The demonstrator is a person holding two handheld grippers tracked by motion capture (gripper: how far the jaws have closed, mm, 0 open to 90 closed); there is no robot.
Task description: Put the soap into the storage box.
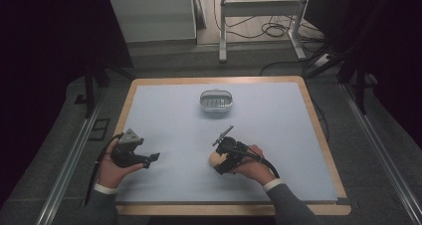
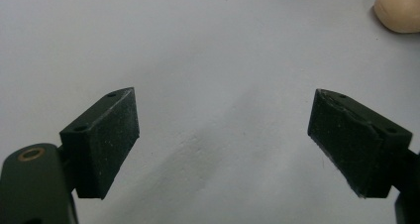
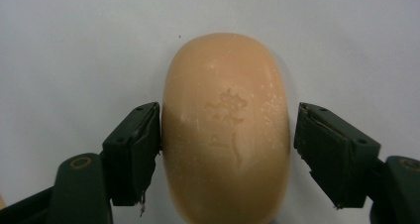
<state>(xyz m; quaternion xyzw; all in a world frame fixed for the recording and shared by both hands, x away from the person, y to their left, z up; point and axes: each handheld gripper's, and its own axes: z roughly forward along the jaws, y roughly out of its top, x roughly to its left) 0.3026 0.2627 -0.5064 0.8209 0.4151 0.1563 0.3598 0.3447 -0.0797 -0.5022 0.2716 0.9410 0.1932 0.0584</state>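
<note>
The right tongs [image 3: 225,149] straddle the soap bar [image 3: 225,130] lying on the counter [image 1: 278,130], one jaw touching, the other just clear, so the grasp step looks underway and needs closing; the left tongs [image 2: 223,140] hang spread, holding nothing.

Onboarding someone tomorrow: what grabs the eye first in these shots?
The peach soap bar between the right claw's open jaws, left pad touching, right pad just apart. Then the oval soap dish toward the table's far edge, and the left claw wide open over bare surface.
</note>
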